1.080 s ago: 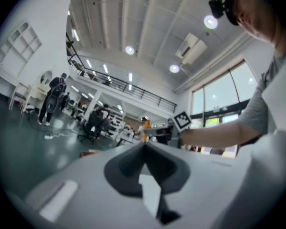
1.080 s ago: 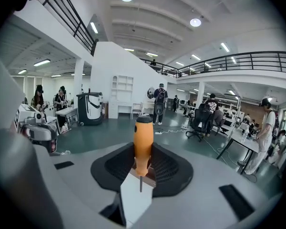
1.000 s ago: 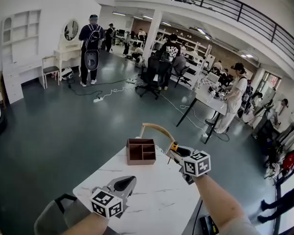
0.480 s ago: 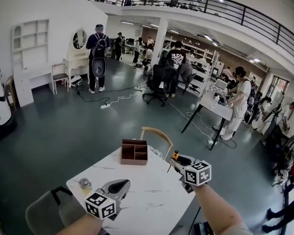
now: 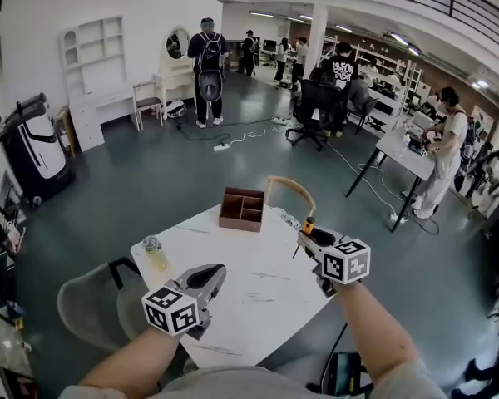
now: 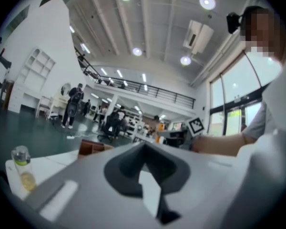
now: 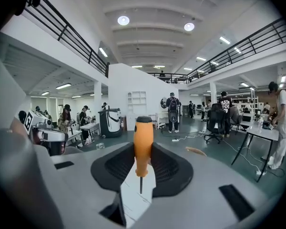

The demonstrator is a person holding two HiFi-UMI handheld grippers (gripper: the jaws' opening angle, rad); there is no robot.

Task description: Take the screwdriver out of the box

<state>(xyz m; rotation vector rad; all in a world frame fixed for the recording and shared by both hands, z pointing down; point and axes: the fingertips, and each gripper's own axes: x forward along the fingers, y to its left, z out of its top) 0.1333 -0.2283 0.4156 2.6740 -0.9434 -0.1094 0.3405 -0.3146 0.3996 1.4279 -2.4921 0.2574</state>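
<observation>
Nearest us, our left hand-held gripper (image 5: 208,279) hangs over the near part of the white tabletop (image 5: 258,293), its jaws together on nothing. We judge it is parked there because this job needs only one hand.

Further out on the right, our right hand-held gripper (image 5: 308,234) is clamped on the orange handle of the screwdriver (image 7: 143,142). The thin shaft sticks out on the camera's side of the pads (a grip on the thick handle is the surer one, we think).

The tool sits up off the tabletop near its right edge, well apart from the brown box (image 5: 240,209) at the far edge. So the removal looks done to us, and only setting it down seems to remain.

A small bottle (image 5: 154,253) stands by the left edge.
</observation>
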